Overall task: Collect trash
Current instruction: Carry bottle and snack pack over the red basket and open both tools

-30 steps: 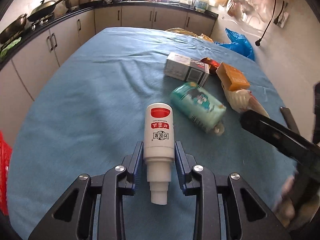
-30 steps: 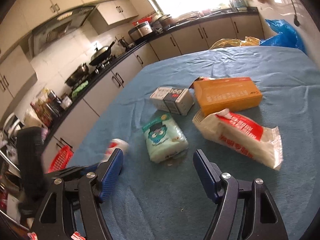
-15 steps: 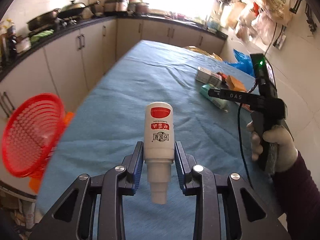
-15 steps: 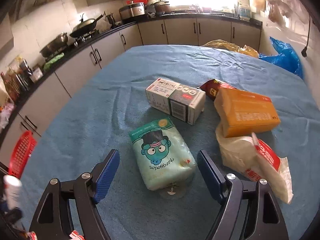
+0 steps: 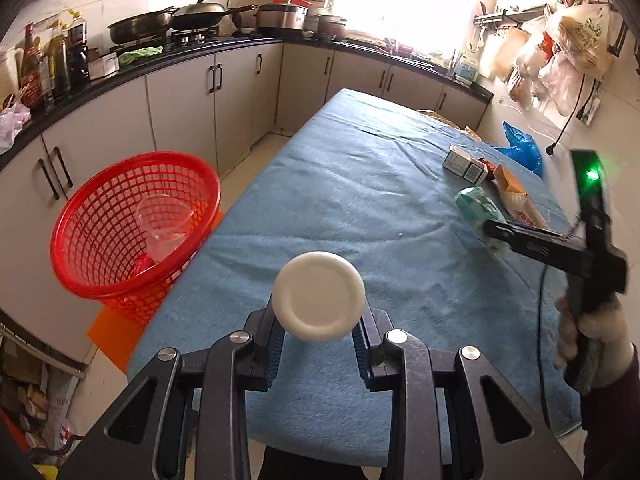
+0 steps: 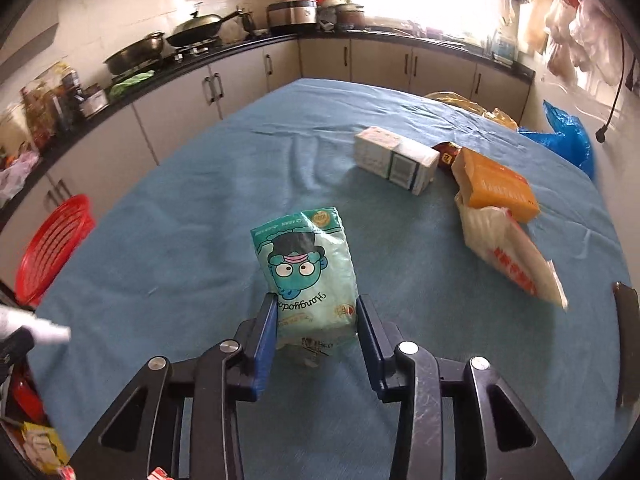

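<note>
My left gripper (image 5: 319,334) is shut on a white bottle (image 5: 319,297), whose round end faces the camera. It hangs over the near edge of the blue-clothed table (image 5: 360,200), with the red mesh basket (image 5: 136,224) to the left on the floor. My right gripper (image 6: 316,320) has its jaws closing on a green cartoon packet (image 6: 308,272). Both blue pads (image 6: 269,322) touch the packet's sides, and its far end tips up. In the left wrist view, a gloved hand (image 5: 592,332) holds that gripper at the green packet (image 5: 474,206).
A white carton (image 6: 394,160), an orange box (image 6: 496,184), a dark red wrapper (image 6: 446,152) and a white-and-red bag (image 6: 508,256) lie at the table's right. A blue plastic bag (image 6: 568,136) is behind them. The basket holds clear plastic. Cabinets and a stove line the left.
My left gripper has swung left toward the basket, and the bottle has tipped end-on in its grip. My right gripper has moved over the green packet and its jaws have narrowed onto it.
</note>
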